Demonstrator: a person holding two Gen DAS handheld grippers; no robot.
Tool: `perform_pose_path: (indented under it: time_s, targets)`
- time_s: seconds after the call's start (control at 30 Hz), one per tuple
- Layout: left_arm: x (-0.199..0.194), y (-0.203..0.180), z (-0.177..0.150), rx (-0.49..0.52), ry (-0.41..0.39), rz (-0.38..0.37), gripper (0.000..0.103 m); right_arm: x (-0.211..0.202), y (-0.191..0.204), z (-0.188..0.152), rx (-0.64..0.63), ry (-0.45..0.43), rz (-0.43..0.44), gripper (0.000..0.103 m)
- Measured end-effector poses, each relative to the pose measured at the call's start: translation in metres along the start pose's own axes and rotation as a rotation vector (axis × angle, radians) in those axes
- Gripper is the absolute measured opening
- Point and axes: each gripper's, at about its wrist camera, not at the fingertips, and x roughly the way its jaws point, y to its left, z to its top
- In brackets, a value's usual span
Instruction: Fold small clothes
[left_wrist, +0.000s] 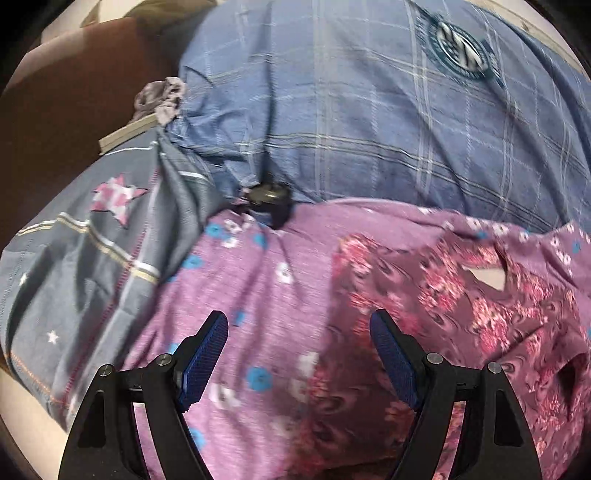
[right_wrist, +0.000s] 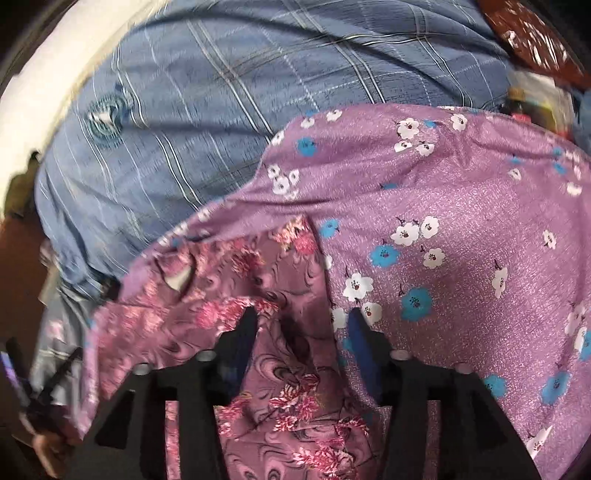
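Observation:
A small mauve garment with a pink rose print (left_wrist: 443, 295) (right_wrist: 258, 266) lies rumpled on a lilac cloth with white and blue flowers (left_wrist: 258, 277) (right_wrist: 443, 221). My left gripper (left_wrist: 298, 317) hovers open over the edge where the two meet, with nothing between its blue pads (left_wrist: 207, 354). My right gripper (right_wrist: 303, 314) is open above the mauve garment's right edge. The fabric lies under the gap, and I see no pad pressing on it. Both views are motion-blurred.
Behind lies blue plaid bedding with a round emblem (left_wrist: 369, 110) (right_wrist: 184, 110). A grey-blue cloth with a pink star (left_wrist: 92, 240) is at the left, with a small black object (left_wrist: 269, 199) at the fold. A crumpled grey piece (left_wrist: 162, 99) rests by brown furniture (left_wrist: 74, 92).

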Motion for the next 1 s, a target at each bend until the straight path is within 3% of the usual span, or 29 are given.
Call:
perform_pose_path:
  time_s: [0.13,0.27,0.33,0.37,0.4,0.43,0.53,0.7,0.77,0.8,0.83,0.9,0.97,1.0]
  targets:
    - [0.014,-0.017,-0.006,0.069,0.042,-0.002,0.079,0.006,0.001,-0.003,0.005,0.059,0.064,0.061]
    - [0.039,-0.022,-0.013,0.136,0.114,0.058,0.079,0.028,0.006,-0.014,-0.032,0.159,0.088,0.061]
    - [0.046,-0.024,-0.014,0.148,0.135,0.077,0.081,0.036,0.012,-0.019,-0.063,0.186,0.082,0.054]
    - [0.049,-0.024,-0.014,0.150,0.144,0.079,0.081,0.036,0.016,-0.021,-0.098,0.175,0.070,0.047]
    - [0.052,-0.025,-0.013,0.148,0.150,0.076,0.081,0.032,0.024,-0.022,-0.156,0.149,0.036,0.022]
    - [0.052,-0.025,-0.012,0.147,0.149,0.075,0.081,0.029,0.028,-0.021,-0.188,0.135,0.020,0.009]
    - [0.053,-0.026,-0.012,0.162,0.131,0.109,0.081,0.008,0.038,-0.014,-0.218,0.023,-0.018,0.009]
    - [0.058,-0.027,-0.018,0.202,0.124,0.137,0.081,-0.004,0.044,-0.003,-0.241,-0.193,-0.168,0.002]
    - [0.058,-0.028,-0.021,0.220,0.115,0.144,0.081,0.010,0.040,0.002,-0.241,-0.254,-0.305,0.008]
    - [0.058,-0.028,-0.022,0.230,0.110,0.149,0.081,0.019,0.033,0.006,-0.225,-0.230,-0.340,0.013]
    - [0.057,-0.028,-0.022,0.238,0.106,0.154,0.081,0.025,0.026,0.008,-0.196,-0.191,-0.323,0.013]
    - [0.055,-0.025,-0.023,0.243,0.101,0.159,0.081,0.030,0.013,0.010,-0.094,-0.077,-0.190,0.015]
    - [0.056,-0.020,-0.021,0.237,0.102,0.154,0.077,0.020,0.012,0.009,-0.044,0.009,0.034,0.028]
    - [0.057,-0.017,-0.020,0.232,0.104,0.150,0.075,0.010,0.015,0.007,-0.038,0.016,0.130,0.040]
